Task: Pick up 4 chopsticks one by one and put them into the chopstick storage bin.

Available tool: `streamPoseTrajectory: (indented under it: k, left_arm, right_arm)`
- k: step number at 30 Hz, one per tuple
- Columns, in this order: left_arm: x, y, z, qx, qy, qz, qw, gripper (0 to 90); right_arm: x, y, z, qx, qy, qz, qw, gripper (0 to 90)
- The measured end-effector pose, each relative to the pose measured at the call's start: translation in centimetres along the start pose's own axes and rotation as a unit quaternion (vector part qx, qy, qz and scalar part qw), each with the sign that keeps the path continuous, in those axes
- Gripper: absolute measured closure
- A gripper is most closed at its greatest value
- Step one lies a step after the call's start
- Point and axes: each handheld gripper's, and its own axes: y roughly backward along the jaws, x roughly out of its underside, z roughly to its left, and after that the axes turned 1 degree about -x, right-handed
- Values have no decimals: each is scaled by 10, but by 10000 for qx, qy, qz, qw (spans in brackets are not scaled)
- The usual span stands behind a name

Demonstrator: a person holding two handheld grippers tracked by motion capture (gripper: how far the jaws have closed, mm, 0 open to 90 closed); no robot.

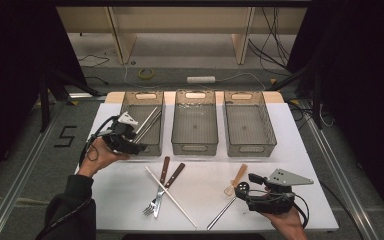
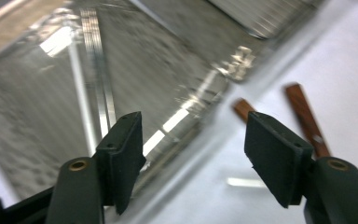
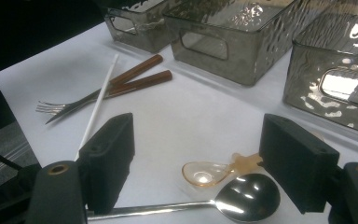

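The right gripper (image 3: 196, 163) hovers wide open, lower right of the high view, over the metal spoon (image 3: 242, 201) and amber plastic spoon (image 3: 209, 172), which touch. Closing here could pinch both. The left gripper (image 2: 193, 154), also wide, hangs empty by the left bin (image 1: 142, 145).

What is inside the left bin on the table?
Inside the left bin lie two thin metal sticks, leaning along its right side. The left gripper covers the near left corner, so anything there cannot be seen.
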Motion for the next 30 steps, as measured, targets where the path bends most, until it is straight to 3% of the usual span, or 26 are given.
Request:
streamPoseTrajectory:
  k: [3,6,13,19,30]
  left_arm:
    - [0,-1,-13,120,-285,162,9994,342]
    - [1,-2,-23,298,-412,184,9985,331]
    - [5,-4,-36,462,-723,322,9958,287]
    - [11,-15,-43,684,-1027,604,9905,259]
    - [17,-30,-54,884,-1434,966,9810,188]
  right_arm:
    - [0,0,0,1,2,3,10000,276]
    - [0,0,0,1,4,4,10000,276]
    - [0,0,0,-4,16,1,10000,276]
    - [0,-1,0,-1,29,6,10000,276]
    - [0,-1,0,-4,36,11,10000,276]
